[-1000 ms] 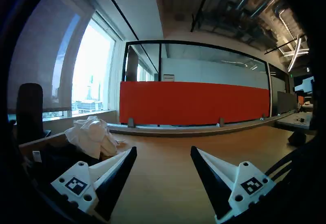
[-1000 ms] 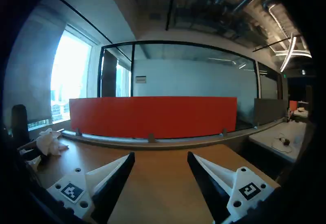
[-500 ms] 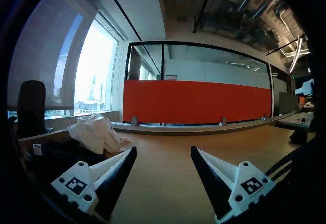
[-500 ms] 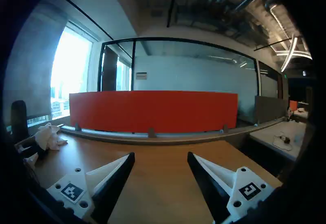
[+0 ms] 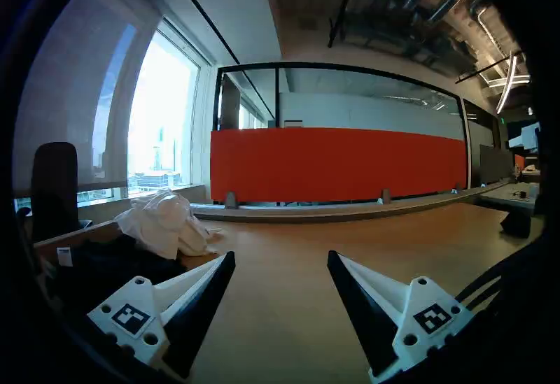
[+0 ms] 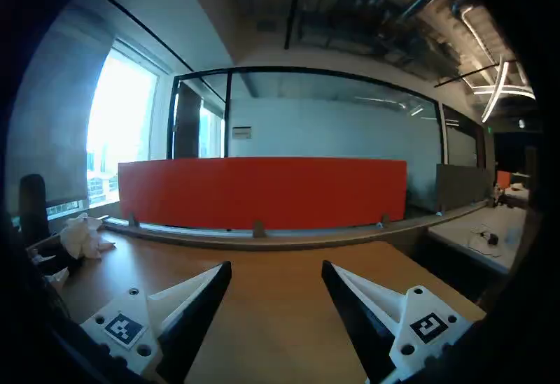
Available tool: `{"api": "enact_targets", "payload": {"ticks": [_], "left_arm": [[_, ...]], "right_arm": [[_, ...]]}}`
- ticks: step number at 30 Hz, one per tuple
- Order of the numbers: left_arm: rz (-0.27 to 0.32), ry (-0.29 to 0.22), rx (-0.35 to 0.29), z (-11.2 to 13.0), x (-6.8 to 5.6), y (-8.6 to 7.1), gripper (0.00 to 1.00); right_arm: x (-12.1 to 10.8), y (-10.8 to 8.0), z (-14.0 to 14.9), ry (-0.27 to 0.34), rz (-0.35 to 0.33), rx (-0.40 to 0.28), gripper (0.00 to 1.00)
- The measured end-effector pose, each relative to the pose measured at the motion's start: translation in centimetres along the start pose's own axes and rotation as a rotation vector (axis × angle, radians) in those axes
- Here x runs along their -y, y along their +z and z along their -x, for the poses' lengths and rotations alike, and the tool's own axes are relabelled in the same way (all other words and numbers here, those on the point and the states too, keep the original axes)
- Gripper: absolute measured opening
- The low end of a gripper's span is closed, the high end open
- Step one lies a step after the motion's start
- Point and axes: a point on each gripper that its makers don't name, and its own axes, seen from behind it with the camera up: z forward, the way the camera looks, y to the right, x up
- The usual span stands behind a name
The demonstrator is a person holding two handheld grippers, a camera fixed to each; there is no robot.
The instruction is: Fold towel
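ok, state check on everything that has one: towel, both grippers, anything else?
towel: crumpled heap, unfolded, at the left end of the desk, not held
left gripper: jaws open, nothing between them, aimed across the desk
right gripper: jaws open, nothing between them, aimed across the desk
orange divider: upright along the desk's far edge

Left tongs (image 5: 280,254), right tongs (image 6: 276,264): white wedge fingers (image 5: 385,287), black inner pads (image 5: 353,307), square fiducial markers (image 5: 131,317), screw holes (image 5: 151,338)
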Motion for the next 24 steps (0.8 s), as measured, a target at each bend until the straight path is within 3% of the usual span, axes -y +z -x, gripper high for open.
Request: {"api": "enact_targets", "payload": {"ticks": [17, 24], "left_arm": [[0.008, 0.001, 0.001, 0.2, -0.3, 0.2, 0.98], [0.008, 0.001, 0.001, 0.2, -0.4, 0.2, 0.98]], "right_arm": [[-2.6, 0.5, -1.2, -0.003, -0.007, -0.096, 1.0], [-3.6, 0.8, 1.9, 0.011, 0.001, -0.103, 1.0]]}}
